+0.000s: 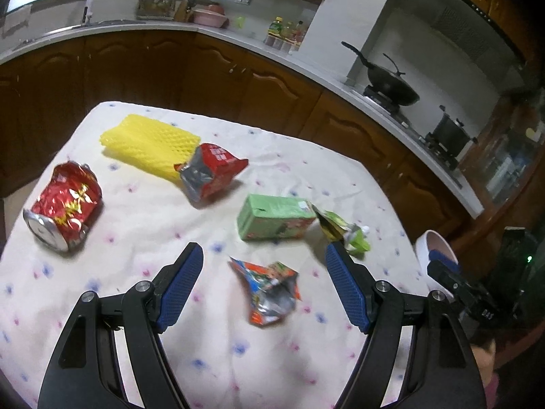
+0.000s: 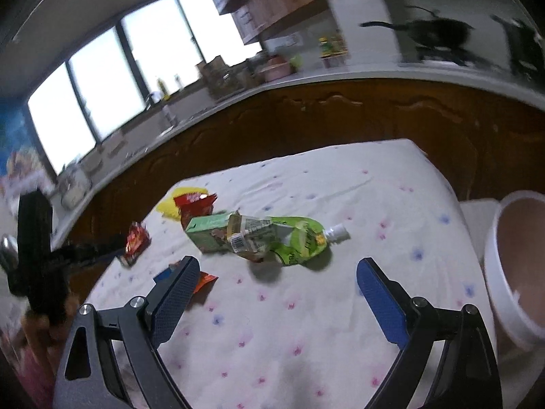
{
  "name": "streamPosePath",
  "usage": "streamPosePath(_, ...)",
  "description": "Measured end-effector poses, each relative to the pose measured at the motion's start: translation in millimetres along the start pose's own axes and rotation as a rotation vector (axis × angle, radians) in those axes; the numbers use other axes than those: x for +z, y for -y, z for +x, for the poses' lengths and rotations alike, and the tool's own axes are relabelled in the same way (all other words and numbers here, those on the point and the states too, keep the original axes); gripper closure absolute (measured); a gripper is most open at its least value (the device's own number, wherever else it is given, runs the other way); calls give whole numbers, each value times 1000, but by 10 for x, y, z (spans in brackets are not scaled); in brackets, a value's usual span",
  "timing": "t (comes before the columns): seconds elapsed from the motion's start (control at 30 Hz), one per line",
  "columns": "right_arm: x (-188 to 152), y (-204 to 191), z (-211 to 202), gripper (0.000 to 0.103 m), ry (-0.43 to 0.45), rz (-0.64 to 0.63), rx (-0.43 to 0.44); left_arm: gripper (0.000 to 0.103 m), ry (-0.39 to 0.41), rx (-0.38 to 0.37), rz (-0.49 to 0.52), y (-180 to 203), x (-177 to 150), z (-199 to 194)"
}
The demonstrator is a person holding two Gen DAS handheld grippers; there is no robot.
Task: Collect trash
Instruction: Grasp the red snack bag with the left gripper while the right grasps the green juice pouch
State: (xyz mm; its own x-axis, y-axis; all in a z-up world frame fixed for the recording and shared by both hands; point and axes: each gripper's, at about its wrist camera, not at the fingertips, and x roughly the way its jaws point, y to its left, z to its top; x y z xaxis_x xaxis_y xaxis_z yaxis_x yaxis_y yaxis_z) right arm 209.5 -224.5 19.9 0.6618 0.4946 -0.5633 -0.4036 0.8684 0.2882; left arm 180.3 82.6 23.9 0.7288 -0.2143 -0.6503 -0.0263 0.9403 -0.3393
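Trash lies on a table under a white flowered cloth [image 1: 143,238]. A crumpled orange wrapper [image 1: 270,289] sits on the cloth between the spread fingers of my left gripper [image 1: 264,252], which is open and apart from it. Beyond are a green carton [image 1: 276,218], a green spouted pouch [image 1: 344,231], a red snack bag [image 1: 211,170], yellow foam netting [image 1: 150,146] and a crushed red can [image 1: 64,204]. My right gripper [image 2: 277,266] is open and empty, just short of the pouch [image 2: 299,235] and carton [image 2: 211,231].
A white bin [image 2: 507,272] stands off the table's right edge, also seen in the left wrist view as the bin [image 1: 436,248]. Dark wooden cabinets and a white counter [image 1: 238,44] run behind the table, with a wok [image 1: 391,81] on the stove.
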Motion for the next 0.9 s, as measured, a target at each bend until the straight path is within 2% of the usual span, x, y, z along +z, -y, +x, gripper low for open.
streamPosePath(0.2, 162, -85, 228, 11, -51, -184, 18, 27, -10, 30, 24, -71, 185, 186)
streamPosePath(0.3, 239, -123, 396, 21, -84, -297, 31, 28, -18, 34, 32, -104, 302, 321)
streamPosePath(0.33, 255, -132, 456, 28, -98, -325, 25, 29, -22, 35, 35, -108, 342, 367)
streamPosePath(0.37, 274, -138, 532, 35, -115, -354, 21, 32, -27, 44, 39, -120, 385, 435)
streamPosePath(0.43, 316, -138, 692, 40, -144, -399, 20, 36, -41, 50, 36, -155, 468, 552)
streamPosePath(0.57, 360, -137, 945, 42, -199, -476, 58, 42, -65, 28, -13, -283, 629, 745)
streamPosePath(0.73, 334, -204, 1175, 43, -269, -585, 91, 52, -93, 45, -24, -312, 731, 965)
streamPosePath(0.8, 312, -203, 1272, 56, -292, -597, 93, 62, -109, 46, -20, -297, 739, 1060)
streamPosePath(0.83, 303, -197, 1307, 69, -300, -595, 97, 69, -116, 50, -16, -287, 737, 1098)
streamPosePath(0.87, 288, -189, 1331, 79, -308, -593, 99, 81, -125, 54, -13, -279, 731, 1143)
streamPosePath(0.9, 272, -189, 1351, 83, -317, -592, 101, 88, -135, 55, -11, -275, 720, 1185)
